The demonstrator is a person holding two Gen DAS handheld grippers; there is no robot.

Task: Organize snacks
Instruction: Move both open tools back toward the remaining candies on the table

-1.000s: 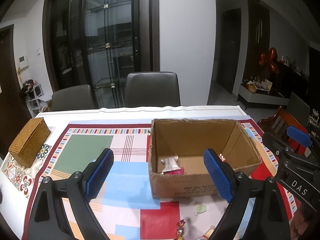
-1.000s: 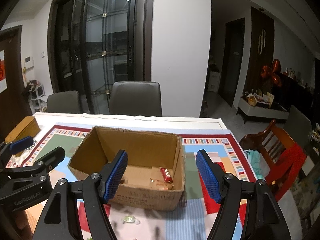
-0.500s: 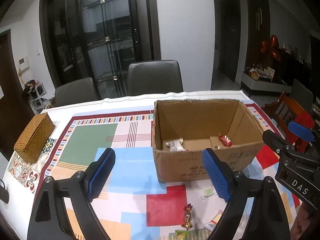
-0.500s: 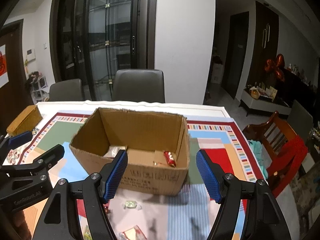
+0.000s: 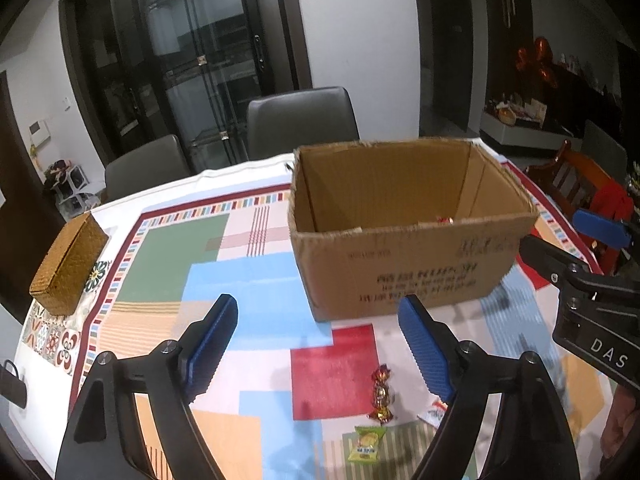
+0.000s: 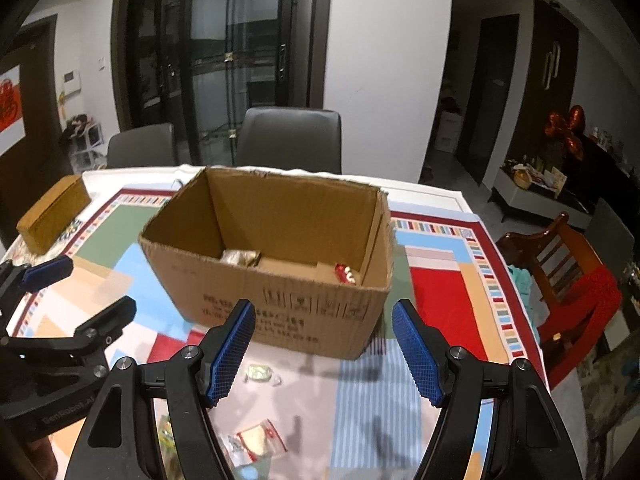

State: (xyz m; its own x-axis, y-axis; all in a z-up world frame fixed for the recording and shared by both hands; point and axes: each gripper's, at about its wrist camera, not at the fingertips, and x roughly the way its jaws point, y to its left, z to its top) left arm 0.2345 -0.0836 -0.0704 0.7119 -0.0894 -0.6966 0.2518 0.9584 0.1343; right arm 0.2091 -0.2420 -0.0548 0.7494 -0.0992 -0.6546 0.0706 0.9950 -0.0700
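An open cardboard box (image 5: 400, 264) stands on the patterned tablecloth. Inside it lie a red wrapper (image 6: 346, 274) and a pale packet (image 6: 240, 257). In front of the box, loose snacks lie on the cloth: a red-gold candy (image 5: 381, 394), a green-yellow packet (image 5: 366, 444), a pale green candy (image 6: 258, 372) and a clear packet (image 6: 256, 442). My left gripper (image 5: 317, 303) hovers over the cloth before the box's left corner; its jaws are closing with nothing between them. My right gripper (image 6: 323, 306) stands open and empty before the box's front wall.
A woven straw box (image 5: 68, 264) sits at the table's left edge. Two grey chairs (image 5: 300, 120) stand behind the table, with glass doors beyond. A wooden chair with a red cloth (image 6: 568, 264) stands to the right.
Both grippers have sunk toward the table and tilted down. The box looms larger and its inside is less visible from the left. Loose snacks in front have come into view. The left jaws have narrowed slightly.
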